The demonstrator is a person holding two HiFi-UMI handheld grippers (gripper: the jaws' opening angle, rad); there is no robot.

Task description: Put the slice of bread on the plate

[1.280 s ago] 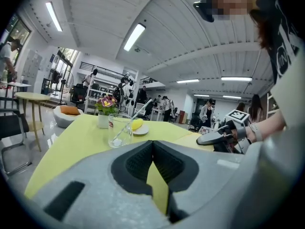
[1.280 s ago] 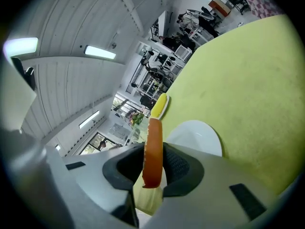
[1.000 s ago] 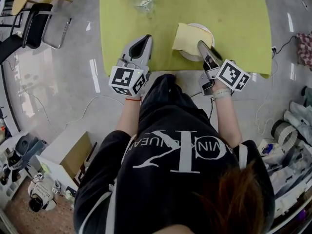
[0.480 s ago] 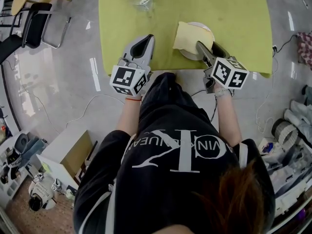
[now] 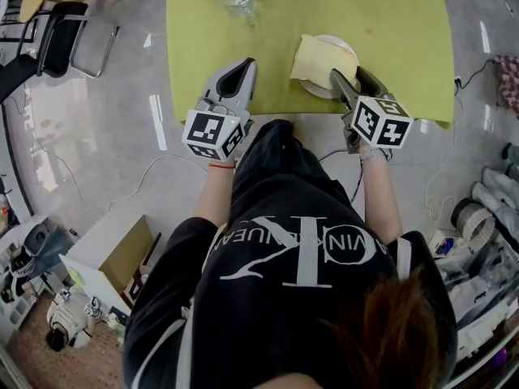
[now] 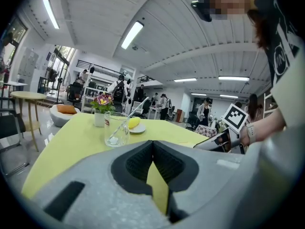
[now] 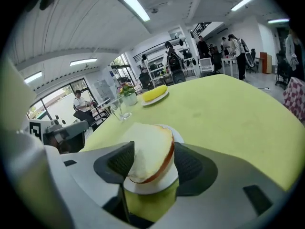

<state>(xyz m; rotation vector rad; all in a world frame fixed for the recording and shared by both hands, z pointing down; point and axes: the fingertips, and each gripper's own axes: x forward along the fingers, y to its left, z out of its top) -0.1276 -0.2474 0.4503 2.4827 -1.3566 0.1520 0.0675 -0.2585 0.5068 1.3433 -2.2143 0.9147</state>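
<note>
A pale slice of bread [image 5: 323, 59] with a brown crust lies on a small white plate [image 5: 311, 90] near the front edge of the yellow-green table [image 5: 389, 23]. My right gripper [image 5: 350, 75] reaches over the plate's near side. Its jaws are opening and stand wide on either side of the bread [image 7: 147, 144], which rests on the plate [image 7: 157, 186] without being pressed. My left gripper [image 5: 243, 63] lies over the table edge to the left, shut and empty. In the left gripper view the left gripper [image 6: 152, 149] shows only a thin wedge of table between its jaws.
A drinking glass [image 5: 243, 5] with a spoon in it stands at the far side of the table. Beside it is another plate [image 7: 155, 94] with something yellow. A small flower pot [image 6: 101, 111] stands behind the glass. Chairs and cables are on the floor around the table.
My right gripper has rolled so that its marker cube faces up, and its jaws have spread apart. The bread has settled flat on the plate. The left gripper has stayed still.
</note>
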